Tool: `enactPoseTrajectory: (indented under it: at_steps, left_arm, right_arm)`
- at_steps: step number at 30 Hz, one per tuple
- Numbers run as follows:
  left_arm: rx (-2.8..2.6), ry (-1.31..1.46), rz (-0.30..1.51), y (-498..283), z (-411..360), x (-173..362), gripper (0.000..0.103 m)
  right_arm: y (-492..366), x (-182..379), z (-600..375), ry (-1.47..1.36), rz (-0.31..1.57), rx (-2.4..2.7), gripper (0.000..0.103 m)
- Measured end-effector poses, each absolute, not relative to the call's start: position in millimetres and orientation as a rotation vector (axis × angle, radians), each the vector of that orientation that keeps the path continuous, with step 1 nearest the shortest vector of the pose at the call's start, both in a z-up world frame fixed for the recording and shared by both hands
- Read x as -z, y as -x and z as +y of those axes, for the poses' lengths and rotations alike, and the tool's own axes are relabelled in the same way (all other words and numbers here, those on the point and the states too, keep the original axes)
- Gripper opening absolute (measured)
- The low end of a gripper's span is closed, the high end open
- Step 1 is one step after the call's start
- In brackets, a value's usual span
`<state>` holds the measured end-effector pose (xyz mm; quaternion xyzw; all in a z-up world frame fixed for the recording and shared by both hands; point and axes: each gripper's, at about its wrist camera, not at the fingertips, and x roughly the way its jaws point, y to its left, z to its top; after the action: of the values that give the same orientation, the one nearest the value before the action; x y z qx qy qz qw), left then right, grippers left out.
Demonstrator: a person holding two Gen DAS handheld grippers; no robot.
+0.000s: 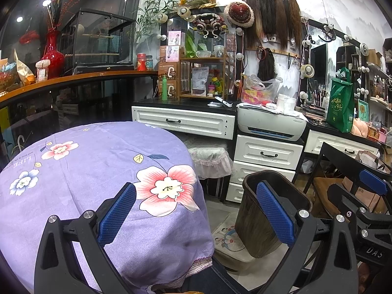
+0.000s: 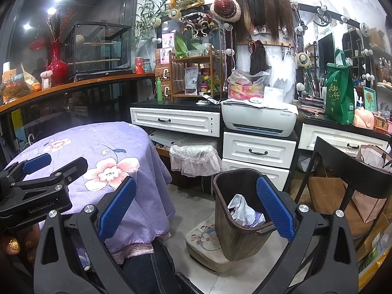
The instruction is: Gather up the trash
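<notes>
Holding both grippers level above the lap, jaws spread wide and empty: left gripper (image 1: 196, 216) over the edge of the bench draped in a purple floral cloth (image 1: 98, 171), right gripper (image 2: 196, 216) aimed toward the brown waste bin (image 2: 241, 218). Bin standing on a cartoon-printed mat (image 2: 203, 242) on the floor, just beside the bench, already containing crumpled white plastic trash (image 2: 242, 210). No loose trash visible on the cloth, so collection appears largely complete. Obstructions nearby: black chair (image 2: 352, 169) to the right of the bin, lace-covered stool (image 2: 193, 156) behind, white drawer unit (image 2: 257, 152) and printer (image 2: 259, 117) beyond.
</notes>
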<state>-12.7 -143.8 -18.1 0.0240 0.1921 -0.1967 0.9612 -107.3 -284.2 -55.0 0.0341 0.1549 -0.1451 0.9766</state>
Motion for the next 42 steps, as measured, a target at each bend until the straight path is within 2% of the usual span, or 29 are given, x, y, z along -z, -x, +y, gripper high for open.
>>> enactPoseTrajectory:
  at_steps: [42]
  left_arm:
    - [0.391, -0.050, 0.397, 12.8, -147.1, 11.6, 0.097]
  right_arm:
    - [108.9, 57.2, -283.8, -0.073, 0.319, 0.292, 0.097]
